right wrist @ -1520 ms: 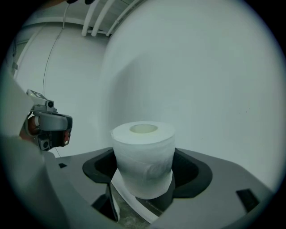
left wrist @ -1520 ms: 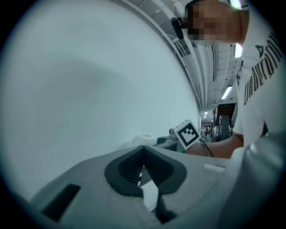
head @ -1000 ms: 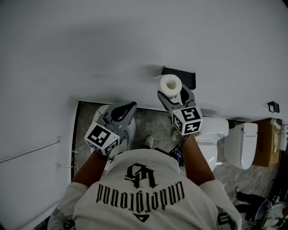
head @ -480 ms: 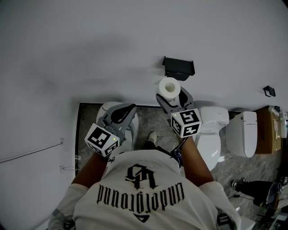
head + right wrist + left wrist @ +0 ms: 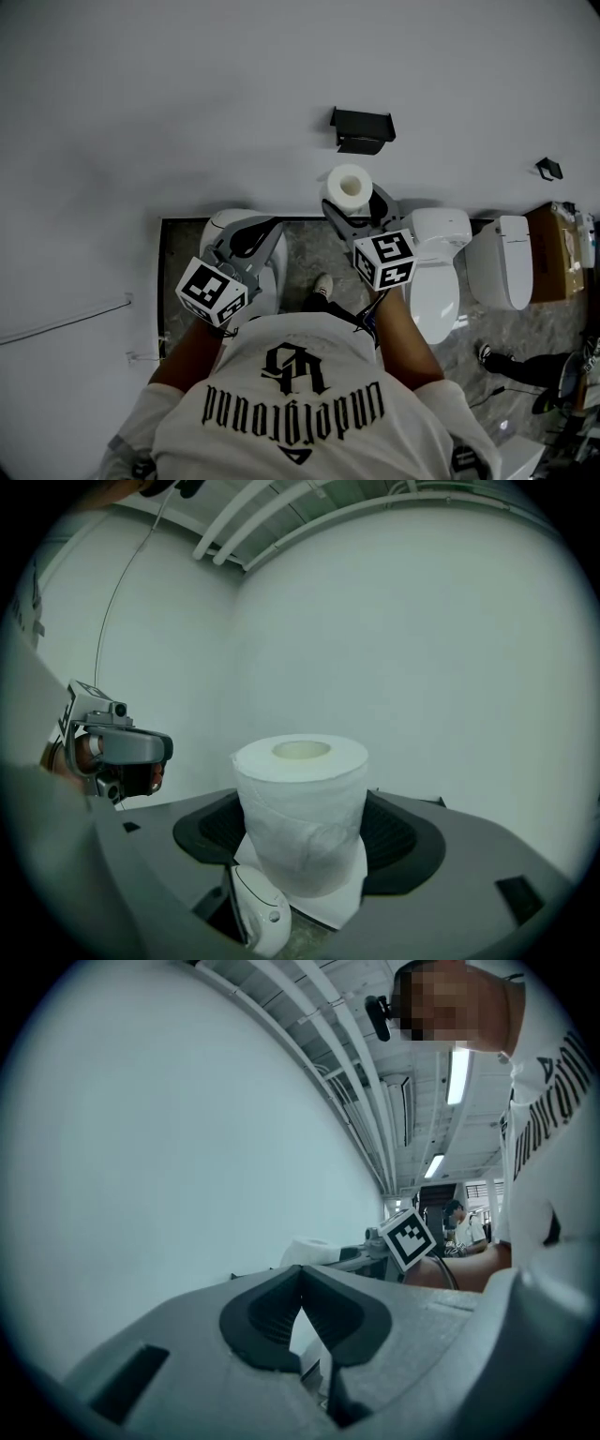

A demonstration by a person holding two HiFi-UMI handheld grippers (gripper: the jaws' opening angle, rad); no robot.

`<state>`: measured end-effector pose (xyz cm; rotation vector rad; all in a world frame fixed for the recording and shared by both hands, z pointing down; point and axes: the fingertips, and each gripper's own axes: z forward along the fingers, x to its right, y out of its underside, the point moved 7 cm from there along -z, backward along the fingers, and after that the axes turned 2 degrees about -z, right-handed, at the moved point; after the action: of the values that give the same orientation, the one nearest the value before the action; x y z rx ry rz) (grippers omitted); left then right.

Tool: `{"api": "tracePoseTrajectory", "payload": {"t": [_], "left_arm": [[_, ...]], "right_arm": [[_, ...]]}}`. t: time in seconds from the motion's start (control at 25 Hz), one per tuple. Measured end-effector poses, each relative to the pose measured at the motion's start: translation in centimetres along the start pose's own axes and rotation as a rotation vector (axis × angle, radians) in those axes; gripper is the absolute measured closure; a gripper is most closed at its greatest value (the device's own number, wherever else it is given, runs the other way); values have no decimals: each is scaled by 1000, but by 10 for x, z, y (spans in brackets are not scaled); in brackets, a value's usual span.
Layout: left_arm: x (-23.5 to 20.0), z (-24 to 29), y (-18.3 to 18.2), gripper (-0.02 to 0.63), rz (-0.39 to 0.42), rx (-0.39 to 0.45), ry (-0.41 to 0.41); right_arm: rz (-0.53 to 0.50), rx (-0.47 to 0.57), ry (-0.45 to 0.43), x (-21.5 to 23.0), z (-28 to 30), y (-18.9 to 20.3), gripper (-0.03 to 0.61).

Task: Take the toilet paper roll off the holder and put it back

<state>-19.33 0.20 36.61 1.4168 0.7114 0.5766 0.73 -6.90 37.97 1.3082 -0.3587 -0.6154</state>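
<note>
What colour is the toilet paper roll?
White. The toilet paper roll shows best in the right gripper view.

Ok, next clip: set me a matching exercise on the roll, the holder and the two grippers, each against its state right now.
Things:
1. toilet paper roll
2. holder
3. left gripper
4. right gripper

States:
A. black, on the wall, with no roll on it
B. jaws together, nothing between them
C. white, upright, core facing up
D. clamped on the roll

Pairs: 1-C, 2-A, 3-B, 4-D
</note>
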Motion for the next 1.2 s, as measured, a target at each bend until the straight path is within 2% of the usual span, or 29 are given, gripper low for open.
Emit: {"api": "tracePoseTrajectory", "payload": {"t": [0.44, 0.96, 1.2], "left_arm": [[11, 26, -4, 601, 17, -2, 33], [16, 98, -5, 601, 2, -13, 10], [18, 142, -3, 601, 33, -25, -15]], "right_arm": [[0, 5, 36, 21, -18, 3, 232], [5, -7, 2, 89, -17, 11, 232], [14, -13, -24, 129, -12, 18, 232]]}}
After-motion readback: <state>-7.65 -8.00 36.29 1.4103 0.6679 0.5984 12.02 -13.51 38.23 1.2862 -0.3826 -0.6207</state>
